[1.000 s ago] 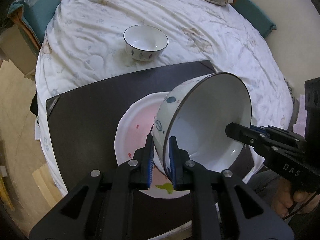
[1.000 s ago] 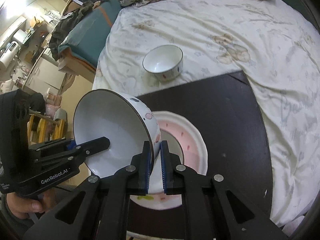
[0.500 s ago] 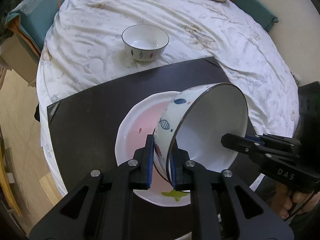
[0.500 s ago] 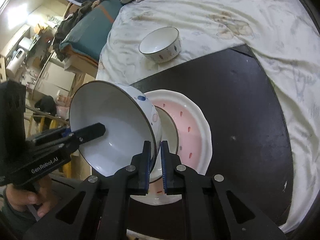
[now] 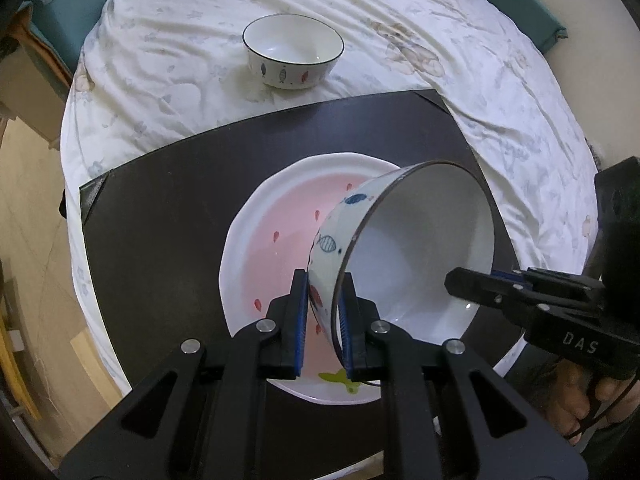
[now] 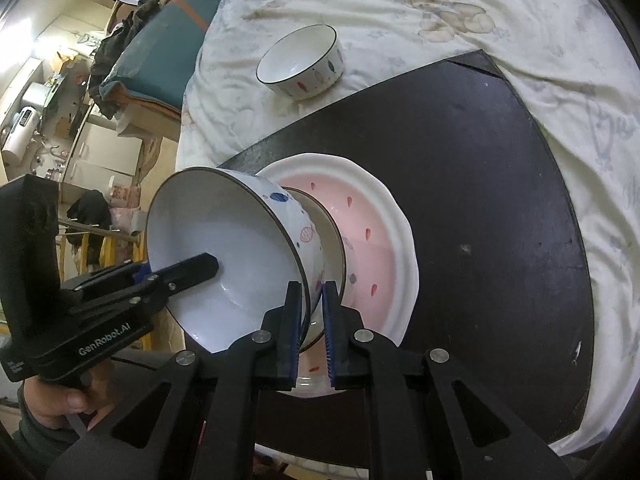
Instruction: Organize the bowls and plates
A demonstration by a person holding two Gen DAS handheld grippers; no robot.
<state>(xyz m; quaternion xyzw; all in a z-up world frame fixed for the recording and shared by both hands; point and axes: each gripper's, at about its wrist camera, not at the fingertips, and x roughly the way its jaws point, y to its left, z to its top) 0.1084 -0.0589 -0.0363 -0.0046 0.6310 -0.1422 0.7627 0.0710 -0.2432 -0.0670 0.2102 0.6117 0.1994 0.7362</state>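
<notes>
A white bowl with fish drawings (image 5: 420, 248) (image 6: 224, 232) is held tipped on its side over a pink plate with a white rim (image 5: 276, 220) (image 6: 380, 232). My left gripper (image 5: 323, 280) (image 6: 212, 260) is shut on the bowl's near rim. Across from it, my right gripper (image 6: 312, 286) (image 5: 452, 280) pinches the opposite rim; its jaws are starting to open with the rim still between the pads. The bowl's foot faces the plate's pink centre; I cannot tell whether they touch. A second fish bowl (image 5: 294, 50) (image 6: 300, 60) stands upright on the bedding beyond.
The plate lies on a dark board (image 5: 160, 220) (image 6: 480, 160) that rests on a white quilted bed (image 5: 500, 80). A person's hands (image 5: 588, 400) (image 6: 60, 404) hold the gripper handles. Teal cushions (image 6: 168, 48) and household clutter line the bed's left side.
Both grippers have sunk with the tilted bowl, bringing it lower and closer over the pink plate. The far bowl has not moved.
</notes>
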